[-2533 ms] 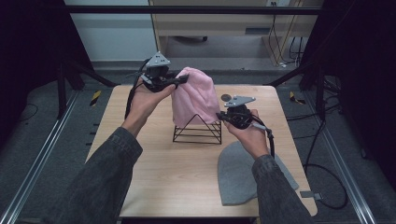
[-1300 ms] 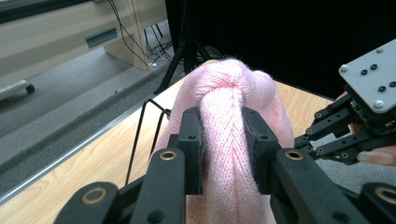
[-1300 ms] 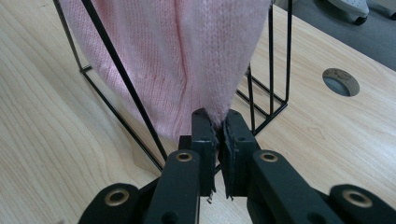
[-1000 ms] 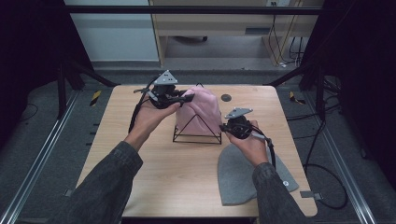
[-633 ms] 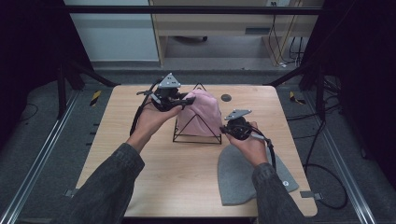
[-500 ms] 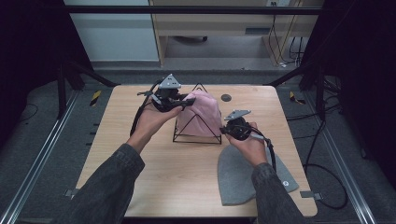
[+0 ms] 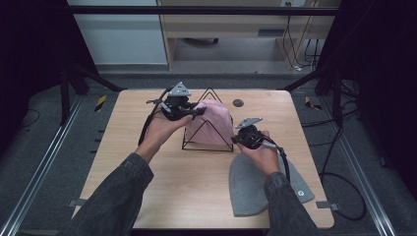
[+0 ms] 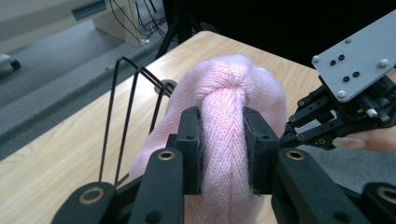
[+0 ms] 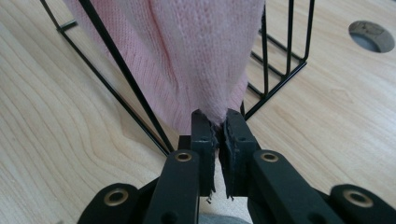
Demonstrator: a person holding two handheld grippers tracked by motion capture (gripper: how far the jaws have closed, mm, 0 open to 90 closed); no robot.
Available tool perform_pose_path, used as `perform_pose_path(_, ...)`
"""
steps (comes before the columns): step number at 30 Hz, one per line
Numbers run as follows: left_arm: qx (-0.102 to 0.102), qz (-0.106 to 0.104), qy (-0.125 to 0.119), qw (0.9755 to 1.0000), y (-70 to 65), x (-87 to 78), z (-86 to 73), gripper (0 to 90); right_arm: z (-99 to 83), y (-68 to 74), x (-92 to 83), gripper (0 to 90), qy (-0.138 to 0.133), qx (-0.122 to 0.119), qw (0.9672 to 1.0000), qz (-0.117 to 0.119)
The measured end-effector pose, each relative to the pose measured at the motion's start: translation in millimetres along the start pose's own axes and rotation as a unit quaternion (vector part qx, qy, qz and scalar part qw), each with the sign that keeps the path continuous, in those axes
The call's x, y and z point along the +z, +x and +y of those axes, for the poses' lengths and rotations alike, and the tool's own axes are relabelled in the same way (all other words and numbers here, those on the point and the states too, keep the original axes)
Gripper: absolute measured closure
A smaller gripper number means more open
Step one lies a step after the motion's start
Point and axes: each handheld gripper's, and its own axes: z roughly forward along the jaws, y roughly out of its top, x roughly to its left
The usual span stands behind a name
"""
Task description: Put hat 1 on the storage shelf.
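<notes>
My left gripper (image 8: 223, 156) clamps the pink hat (image 8: 233, 93) top, my right gripper (image 9: 218, 128) pinches its hem (over the wire rack (image 7: 209, 145)).

Both forearms in dark grey sleeves. Left gripper (image 7: 195, 111) and right gripper (image 7: 235, 140): black linkage frames, each topped by a grey three-cornered plate with small dark and silver screws. Black cable trails from each. Jaws black, flat dark pads, brass-ringed pivot holes on the arms behind.
</notes>
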Motion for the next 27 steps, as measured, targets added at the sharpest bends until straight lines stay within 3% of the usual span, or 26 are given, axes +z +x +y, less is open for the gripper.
perform_pose_path(10,-0.003,-0.009,0.002,0.9999,-3.1,3.9,0.9,68.2,-3.5,-0.7,1.6,82.0,0.005,0.002,1.0000,0.002)
perform_pose_path(17,-0.009,-0.009,-0.006,0.9999,-6.6,7.6,2.4,58.8,-6.3,-1.6,-10.6,61.1,0.001,0.010,0.9998,-0.014)
perform_pose_path(23,-0.005,-0.004,-0.010,0.9999,-8.7,8.5,3.5,57.4,-8.3,-6.3,-26.2,53.5,-0.007,0.013,0.9996,-0.025)
perform_pose_path(27,0.000,0.006,-0.014,0.9999,-10.9,2.8,4.9,48.2,-11.5,-7.2,-31.6,43.1,-0.002,0.016,0.9993,-0.033)
